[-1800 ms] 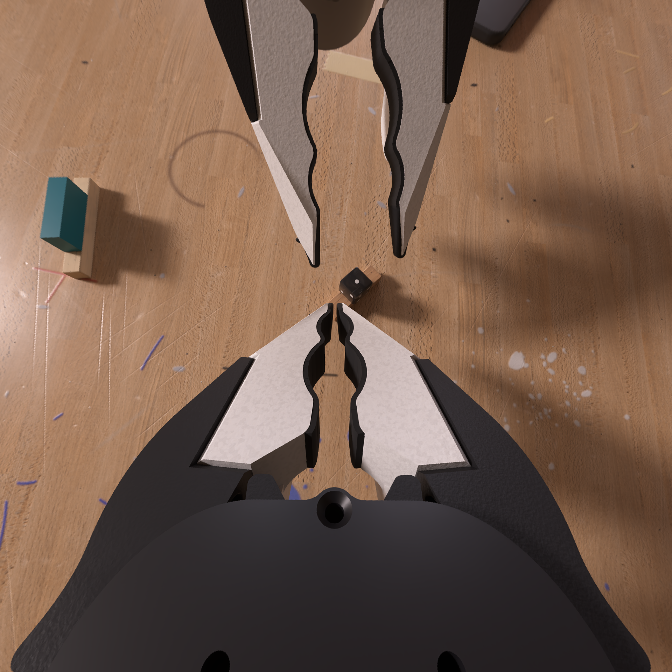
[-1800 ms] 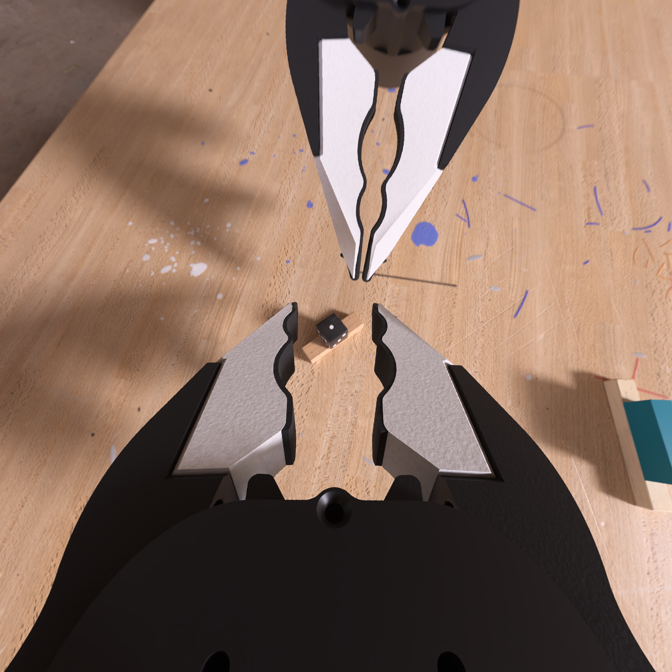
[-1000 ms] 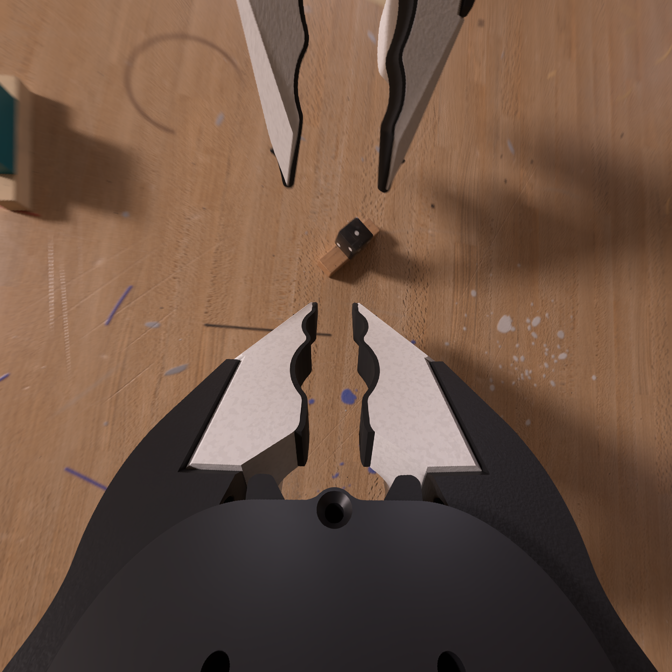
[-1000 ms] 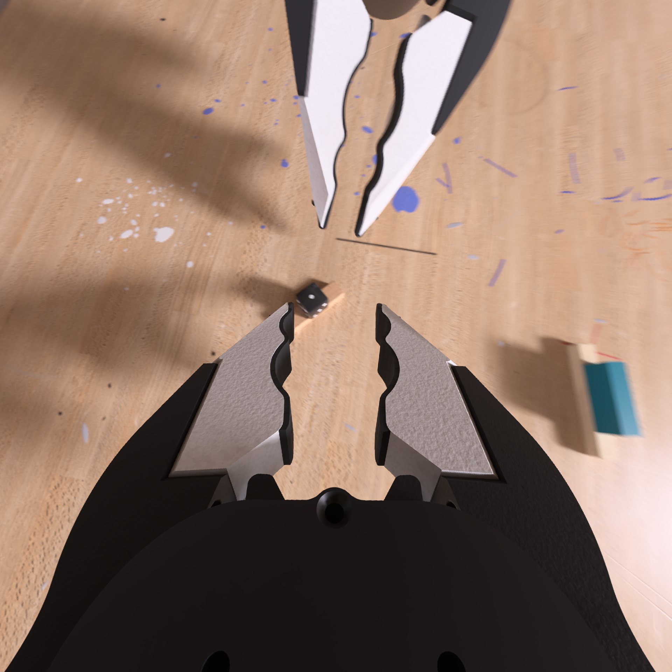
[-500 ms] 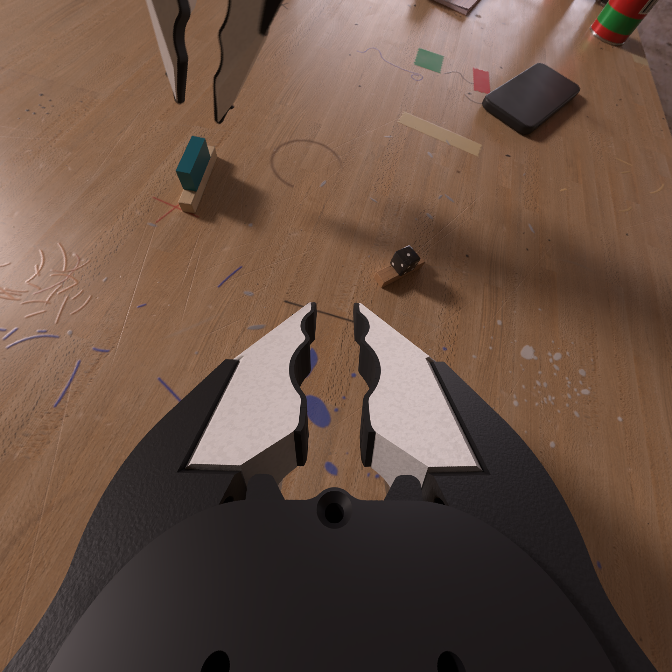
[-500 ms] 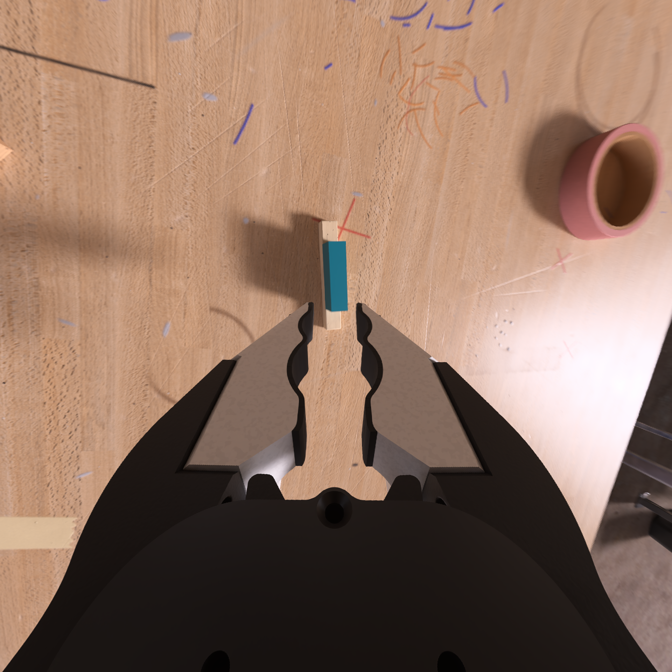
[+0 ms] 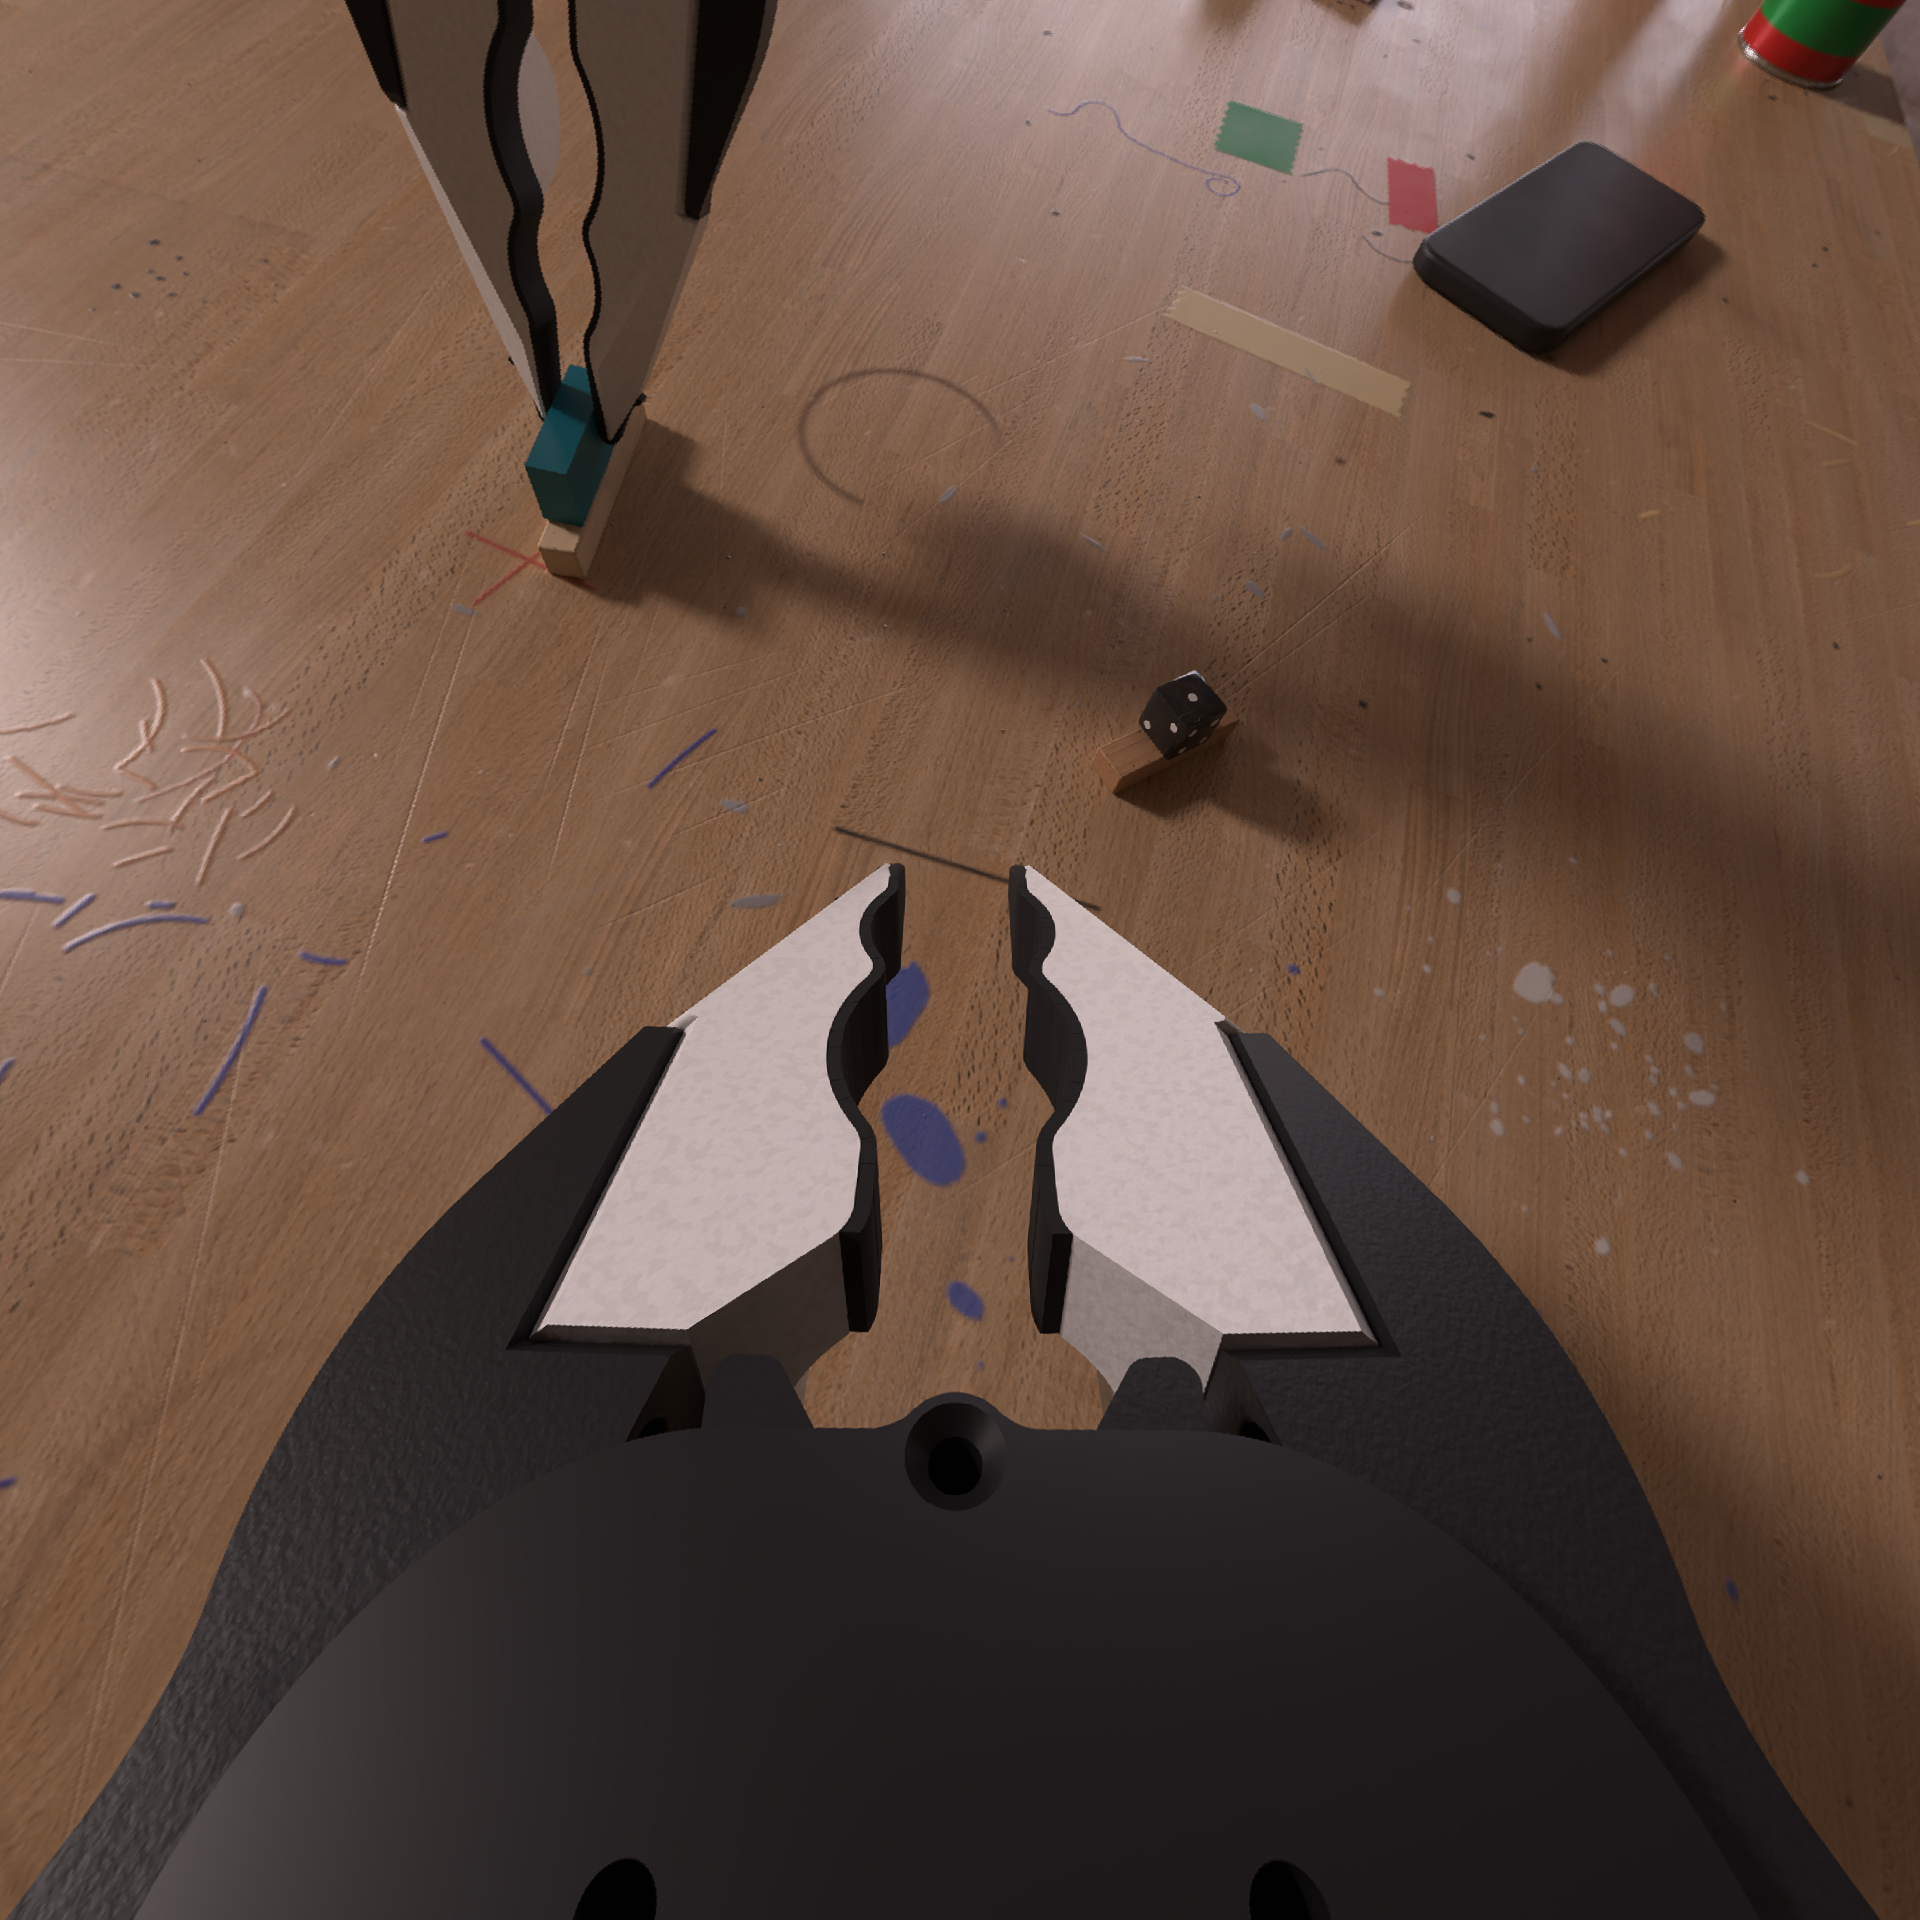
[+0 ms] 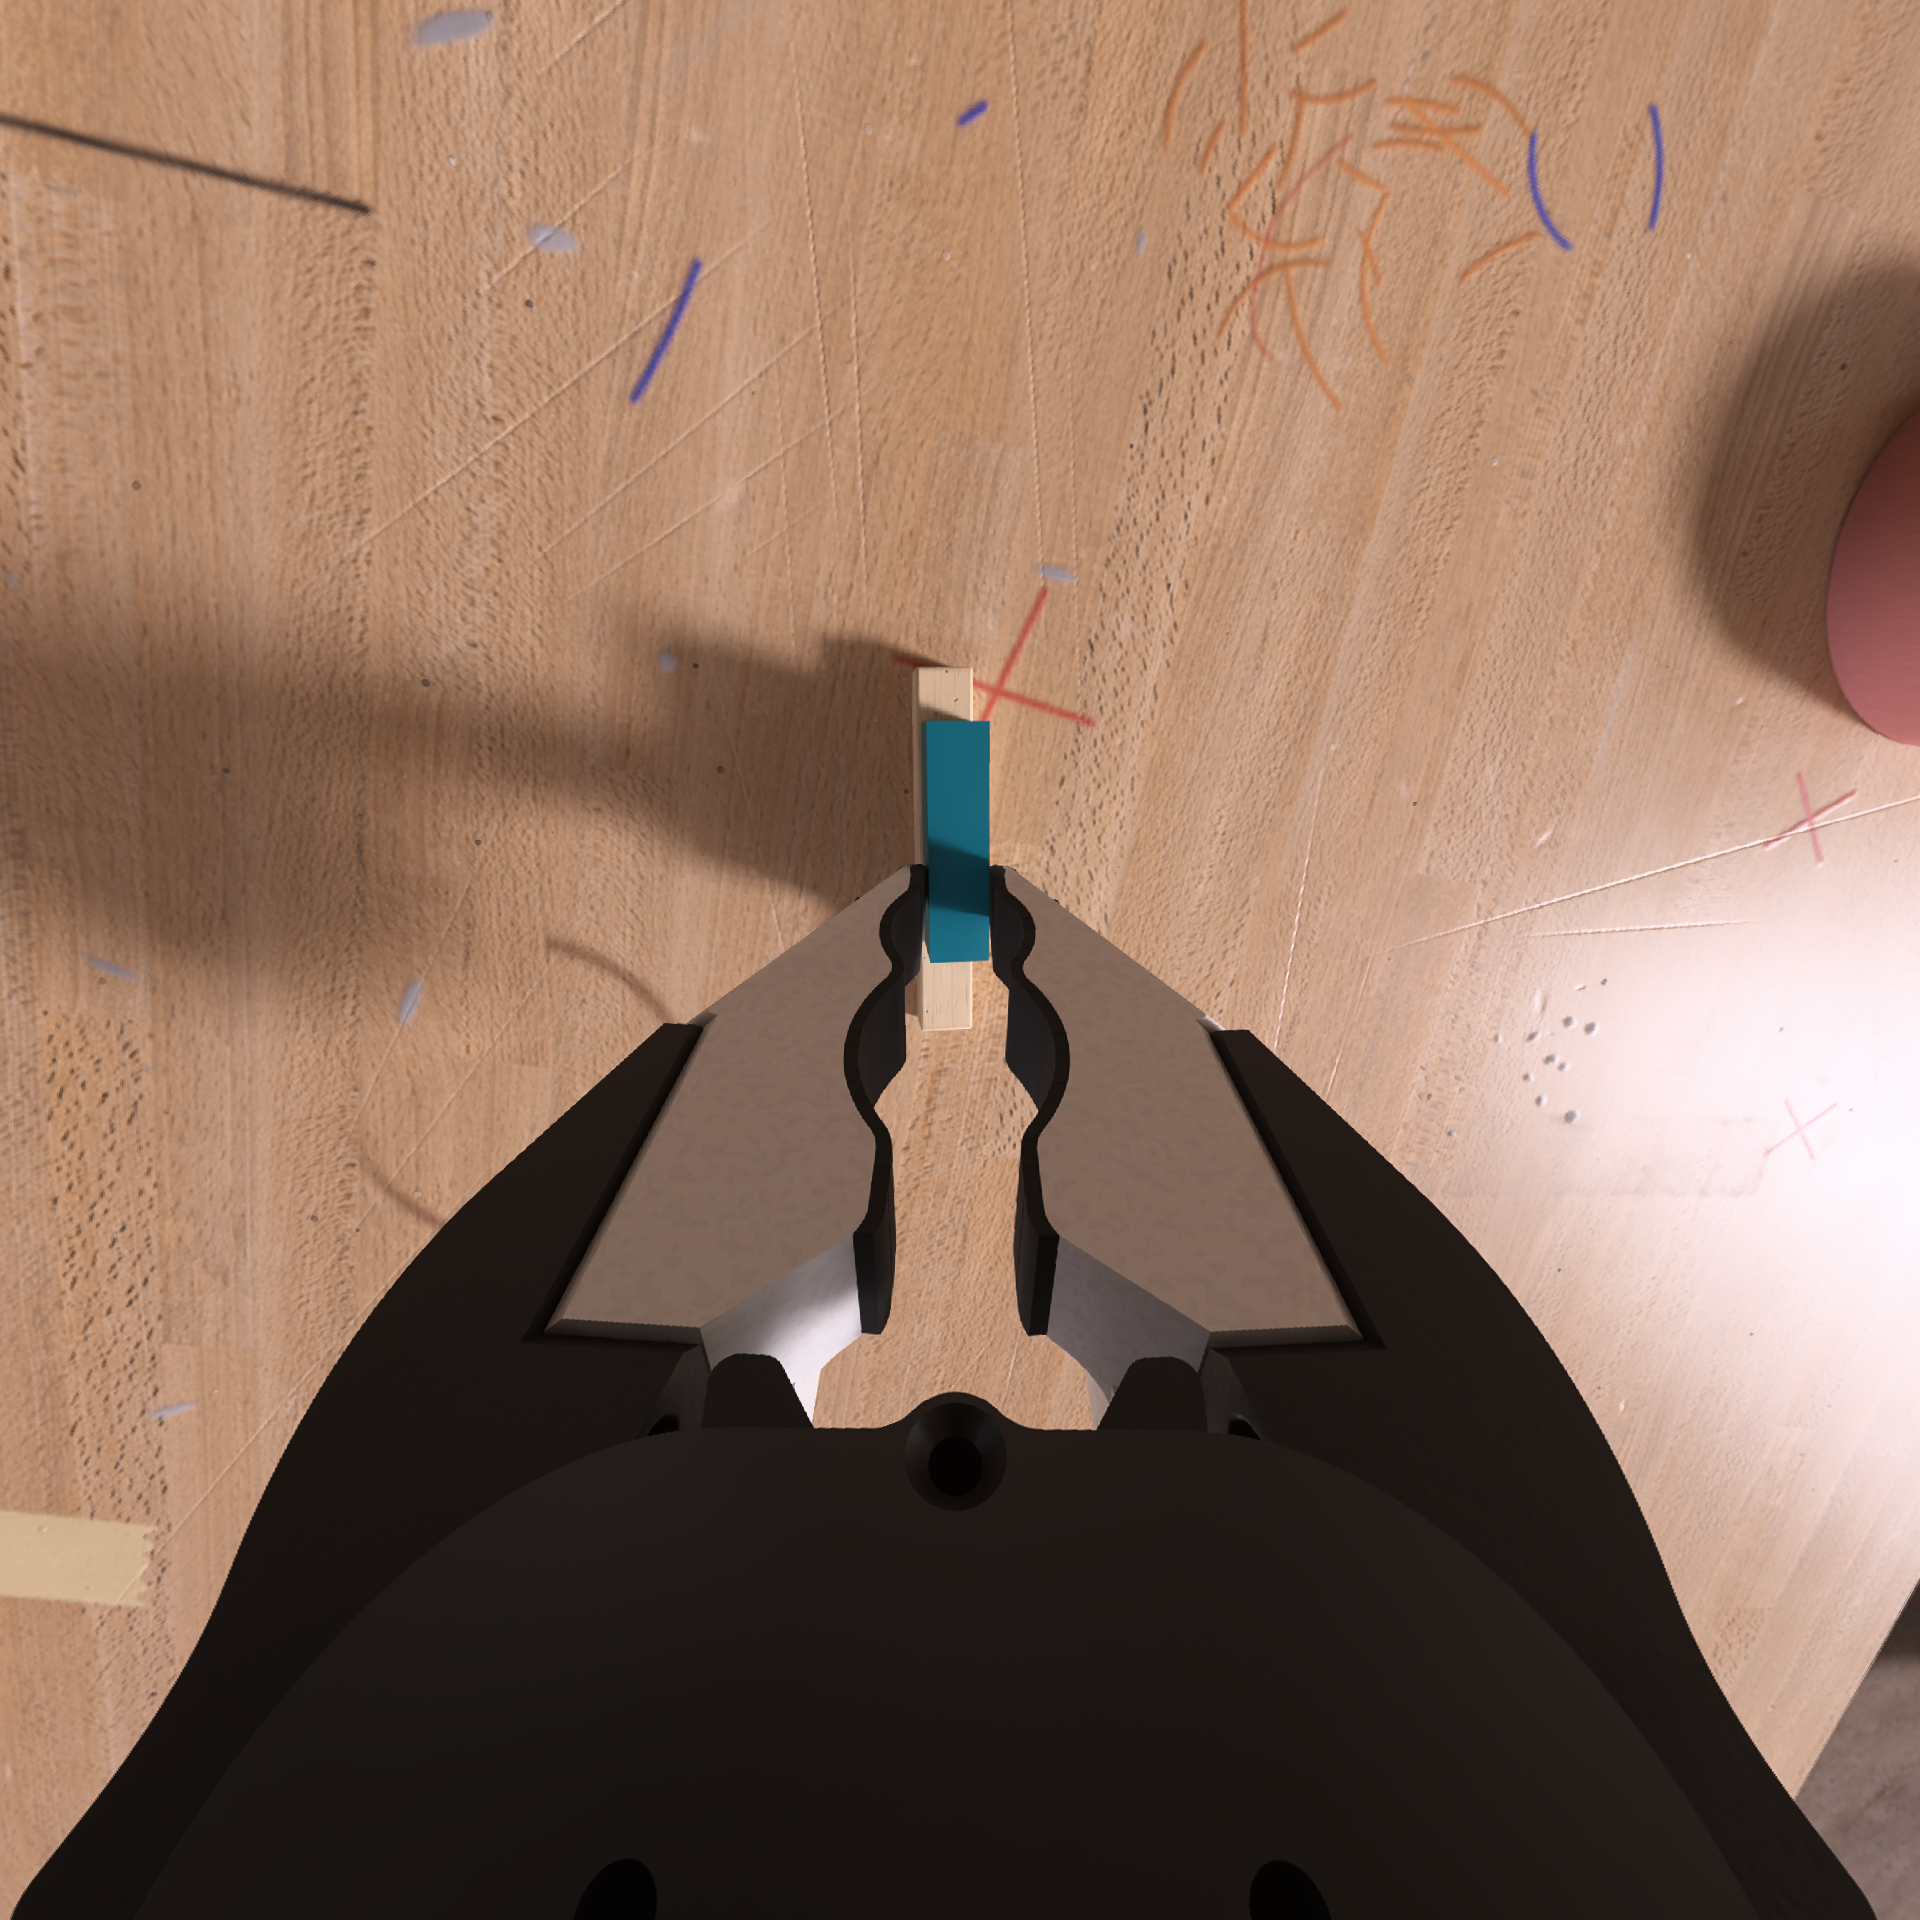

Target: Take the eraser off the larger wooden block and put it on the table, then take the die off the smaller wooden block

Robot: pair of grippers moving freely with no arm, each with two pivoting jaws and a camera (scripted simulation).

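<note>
Step in hand: first pick. Right gripper [image 8: 956,883] is down over the teal eraser [image 8: 957,821], which lies on the larger wooden block [image 8: 943,691]; its fingertips [image 8: 902,896] sit against both long sides of the eraser near one end, apparently clamped on it, eraser not lifted. Next move likely calls for a straight lift, since the narrow block could drag or tip, then setting down on bare table [image 8: 416,520]. Left gripper [image 7: 956,883] hangs empty, fingers apart. The die [image 7: 1181,713] sits on the smaller wooden block [image 7: 1143,769], well apart. Pink tape roll [image 8: 1881,613] and black phone [image 7: 1558,244] lie clear.
</note>
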